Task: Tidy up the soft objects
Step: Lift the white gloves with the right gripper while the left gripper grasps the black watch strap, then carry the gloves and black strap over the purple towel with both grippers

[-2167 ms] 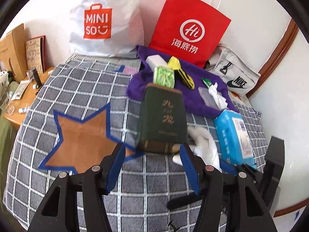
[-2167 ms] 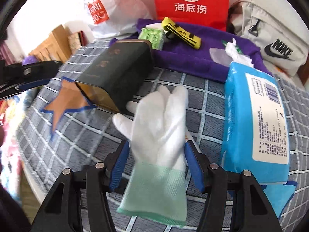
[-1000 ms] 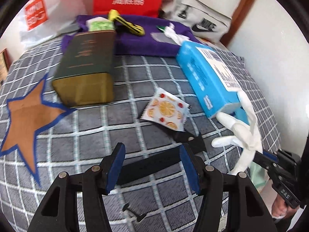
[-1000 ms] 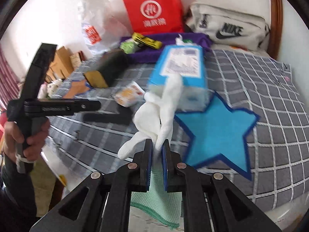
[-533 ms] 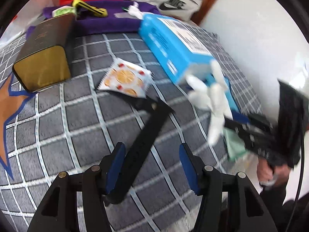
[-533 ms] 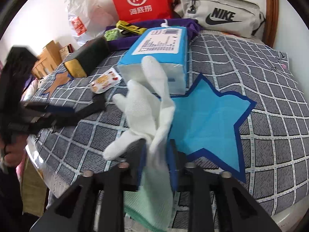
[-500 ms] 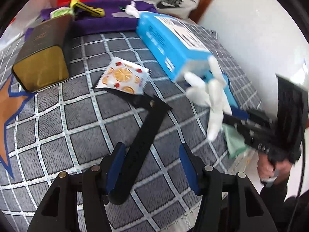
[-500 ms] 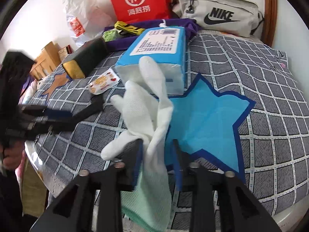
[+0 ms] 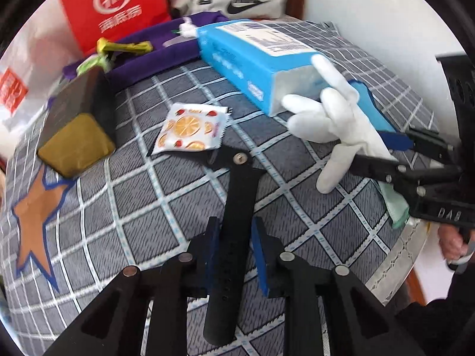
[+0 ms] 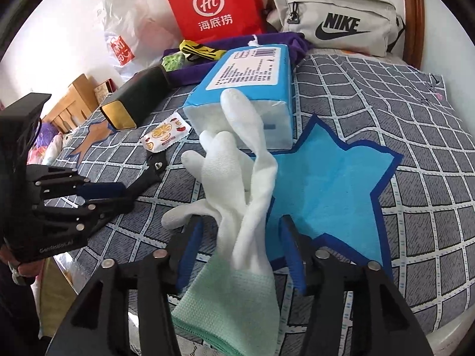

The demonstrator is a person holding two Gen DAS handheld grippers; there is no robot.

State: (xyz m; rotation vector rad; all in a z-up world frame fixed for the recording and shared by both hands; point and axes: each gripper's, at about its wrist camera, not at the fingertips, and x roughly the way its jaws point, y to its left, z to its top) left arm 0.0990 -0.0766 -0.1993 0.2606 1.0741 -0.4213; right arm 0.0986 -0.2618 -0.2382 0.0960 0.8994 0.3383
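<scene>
A white glove with a green cuff lies between the jaws of my right gripper. Those jaws are opening and their blue pads stand clear of the glove on both sides. The glove's fingers rest at the edge of the blue star, against the blue tissue pack. My left gripper points down at the checked bedspread. Its jaws are closing and the pads touch both sides of a black strap lying there. The strap's far end sits under a fruit-print sachet.
A dark box with a gold end lies by the orange star. A purple cloth with small items, a red paper bag, a grey Nike bag and a white plastic bag line the wall. The bed's edge runs close by.
The left jaws narrowed from wide apart onto the black strap, and the left view rolled. The right jaws parted from their pinch on the glove, which now hangs loose between them.
</scene>
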